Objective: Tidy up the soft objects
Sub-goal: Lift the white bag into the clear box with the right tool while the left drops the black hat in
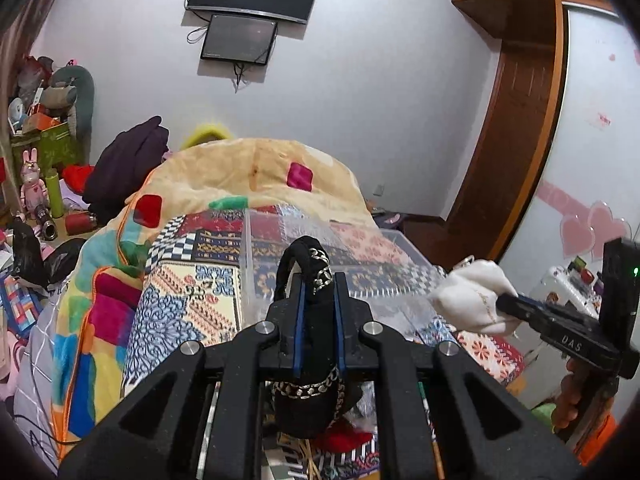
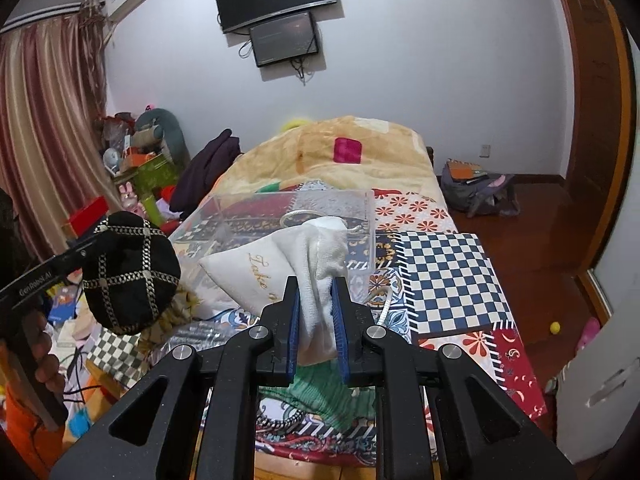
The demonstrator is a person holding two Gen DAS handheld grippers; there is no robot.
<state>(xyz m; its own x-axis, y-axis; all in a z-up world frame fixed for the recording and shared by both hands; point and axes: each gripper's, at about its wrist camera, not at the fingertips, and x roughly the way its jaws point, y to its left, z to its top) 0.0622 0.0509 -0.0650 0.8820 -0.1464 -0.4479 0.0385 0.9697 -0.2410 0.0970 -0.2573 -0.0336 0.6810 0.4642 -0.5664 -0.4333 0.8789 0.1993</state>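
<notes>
My left gripper (image 1: 319, 280) is shut on a black soft hat with silver chain trim (image 1: 310, 264); the hat also shows in the right wrist view (image 2: 132, 272), held in the air at the left. My right gripper (image 2: 315, 284) is shut on a white soft pouch with gold lettering (image 2: 288, 264); the pouch shows in the left wrist view (image 1: 468, 300) at the right, pinched by the right gripper (image 1: 506, 302). Both are held above the bed, just short of a clear plastic box (image 2: 362, 208) that lies on the patterned bedspread (image 2: 444, 272).
A yellow patchwork quilt (image 2: 360, 160) is heaped at the far end of the bed. Clutter, boxes and toys (image 1: 40, 184) fill the left side. A backpack (image 2: 476, 192) sits on the wooden floor at the right. A wardrobe (image 1: 592, 140) stands at the right.
</notes>
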